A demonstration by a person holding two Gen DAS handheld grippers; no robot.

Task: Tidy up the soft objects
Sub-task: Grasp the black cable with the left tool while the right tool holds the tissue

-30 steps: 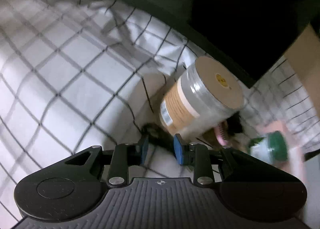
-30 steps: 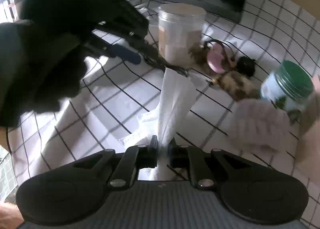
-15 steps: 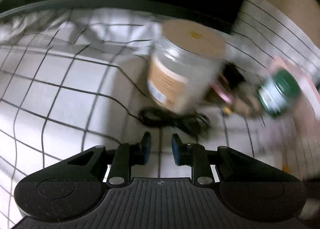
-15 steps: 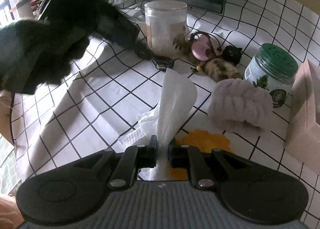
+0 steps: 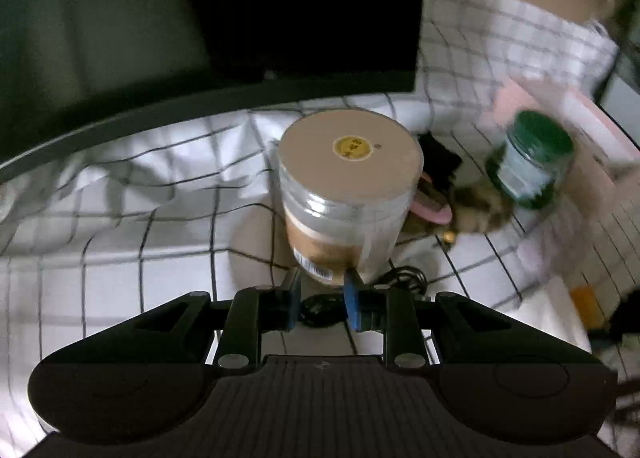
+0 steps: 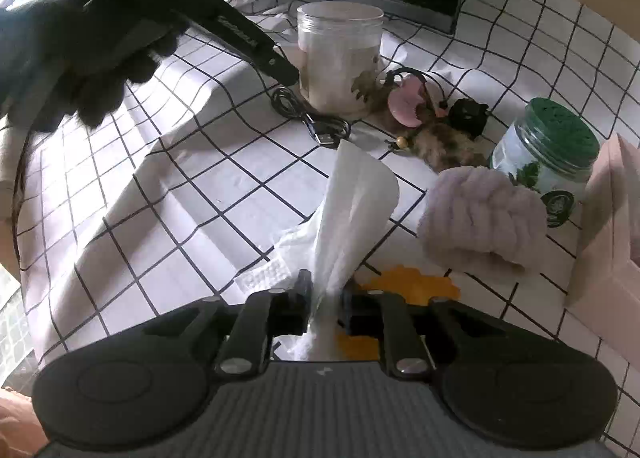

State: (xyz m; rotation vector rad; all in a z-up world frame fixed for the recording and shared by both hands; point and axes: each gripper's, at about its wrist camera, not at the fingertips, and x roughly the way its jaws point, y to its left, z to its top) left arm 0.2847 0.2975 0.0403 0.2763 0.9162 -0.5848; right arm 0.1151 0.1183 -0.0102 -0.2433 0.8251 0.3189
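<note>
Grid-checked tablecloth [image 6: 168, 194] spreads under everything. On it, the clear plastic jar [image 5: 348, 198] stands just behind the coiled black USB cable [image 6: 308, 114]. Left gripper [image 5: 322, 304] hovers over that cable, jaws apart, empty. Right gripper [image 6: 325, 300] pinches the white tissue [image 6: 352, 210] upright beside the lilac knitted roll [image 6: 482, 218].

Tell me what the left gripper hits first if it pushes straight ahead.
Most likely the coiled black cable lying between the left gripper's open jaws, then the clear jar with the tan lid right behind it. Depth is hard to judge here.
</note>
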